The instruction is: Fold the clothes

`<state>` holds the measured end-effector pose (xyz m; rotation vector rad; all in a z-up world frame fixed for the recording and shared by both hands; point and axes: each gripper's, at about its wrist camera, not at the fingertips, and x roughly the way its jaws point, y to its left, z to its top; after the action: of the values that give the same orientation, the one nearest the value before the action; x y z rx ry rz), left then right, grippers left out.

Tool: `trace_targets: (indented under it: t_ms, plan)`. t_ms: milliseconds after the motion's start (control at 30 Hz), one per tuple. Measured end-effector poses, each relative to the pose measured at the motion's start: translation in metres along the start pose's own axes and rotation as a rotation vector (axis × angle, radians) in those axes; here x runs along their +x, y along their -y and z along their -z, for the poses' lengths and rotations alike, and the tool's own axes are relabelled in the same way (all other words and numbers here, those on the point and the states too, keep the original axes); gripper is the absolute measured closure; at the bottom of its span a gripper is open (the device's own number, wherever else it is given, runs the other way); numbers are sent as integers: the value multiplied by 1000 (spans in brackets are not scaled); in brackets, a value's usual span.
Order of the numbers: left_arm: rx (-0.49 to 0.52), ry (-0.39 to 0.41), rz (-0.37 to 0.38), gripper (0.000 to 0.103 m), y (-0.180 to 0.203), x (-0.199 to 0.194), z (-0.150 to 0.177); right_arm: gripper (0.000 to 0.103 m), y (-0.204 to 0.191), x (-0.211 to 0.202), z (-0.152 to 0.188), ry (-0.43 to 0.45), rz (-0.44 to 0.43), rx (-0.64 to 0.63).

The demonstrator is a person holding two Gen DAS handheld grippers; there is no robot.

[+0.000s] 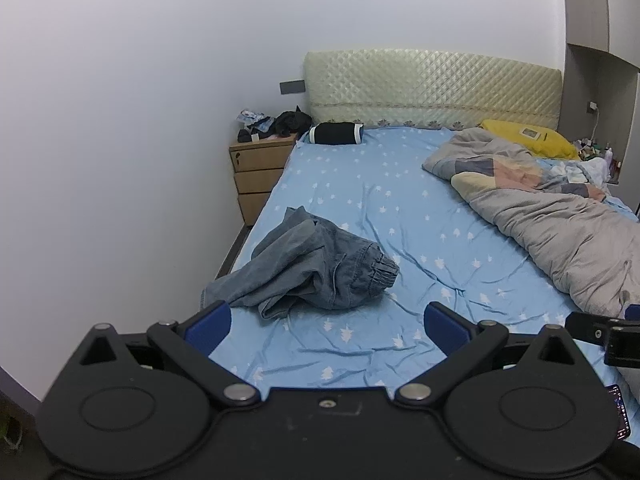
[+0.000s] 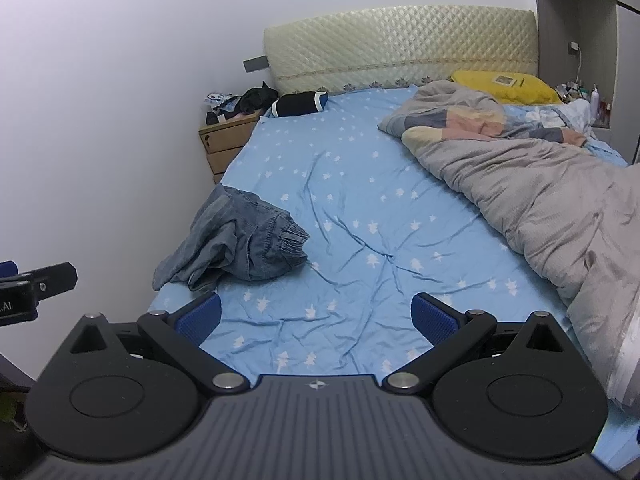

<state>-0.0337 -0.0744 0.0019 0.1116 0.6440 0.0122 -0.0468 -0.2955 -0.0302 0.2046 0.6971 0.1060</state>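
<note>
Room: a bedroom with plain pale walls and a quilted cream headboard (image 1: 432,88) at the far end of the bed
Bed: a light blue sheet (image 1: 420,248) printed with small white shapes, wrinkled across its middle
Clothes: grey-blue denim trousers (image 1: 312,268) lie crumpled in a heap near the left edge of the bed, one elastic cuff pointing right, part of the fabric hanging over the edge; in the right wrist view the same heap (image 2: 240,244) sits left of centre
Left gripper (image 1: 327,320): blue pads spread wide apart, nothing between them, hovering over the sheet just short of the trousers, not touching them
Right gripper (image 2: 316,314): also spread wide and holding nothing, above bare sheet, with the trousers off to its left
Duvet: a grey quilt (image 1: 560,232) with patchwork panels bunched along the right side
Pillows: a yellow pillow (image 1: 528,138) by the headboard, a black roll pillow (image 1: 336,133) at the far left corner
Nightstand: a wooden drawer unit (image 1: 256,172) beside the bed, dark items piled on top
</note>
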Motion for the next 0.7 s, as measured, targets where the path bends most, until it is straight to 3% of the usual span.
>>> trace_targets:
  t_ms: [233, 400, 700]
  plan:
    - [-7, -50, -7, 0, 14, 6, 0, 2, 19, 5, 1, -25, -23, 4]
    - [-3, -69, -40, 0, 14, 12, -2, 6, 32, 17, -2, -58, -90, 54]
    - [25, -79, -66, 0, -14, 56, -6, 6, 31, 74, -20, -141, -144, 155]
